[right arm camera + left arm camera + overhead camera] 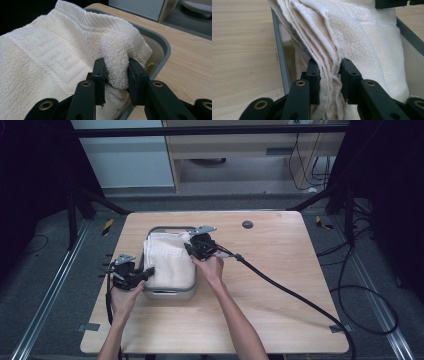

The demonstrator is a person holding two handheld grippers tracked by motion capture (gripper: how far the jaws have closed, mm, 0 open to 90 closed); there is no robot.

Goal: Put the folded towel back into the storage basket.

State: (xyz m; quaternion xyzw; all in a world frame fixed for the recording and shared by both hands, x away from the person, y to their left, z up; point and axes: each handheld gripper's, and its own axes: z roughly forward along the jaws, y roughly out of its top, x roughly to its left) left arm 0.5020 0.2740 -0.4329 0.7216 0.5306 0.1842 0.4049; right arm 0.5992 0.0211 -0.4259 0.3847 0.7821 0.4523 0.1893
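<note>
Light wood desk [280, 290], grain running left to right; small dark round disc [247, 224] set into its surface near the far edge, at about 12 o'clock from the desk's centre. Grey carpeted floor [50, 270] around it, with metal rails [47, 302] along both sides and yellow-black tape marks [107, 226] at 10 and 2 o'clock. Loose black cables [367, 290] lie on the floor at 3 o'clock; a pale wooden cabinet [240, 150] stands beyond at 12 o'clock.
</note>
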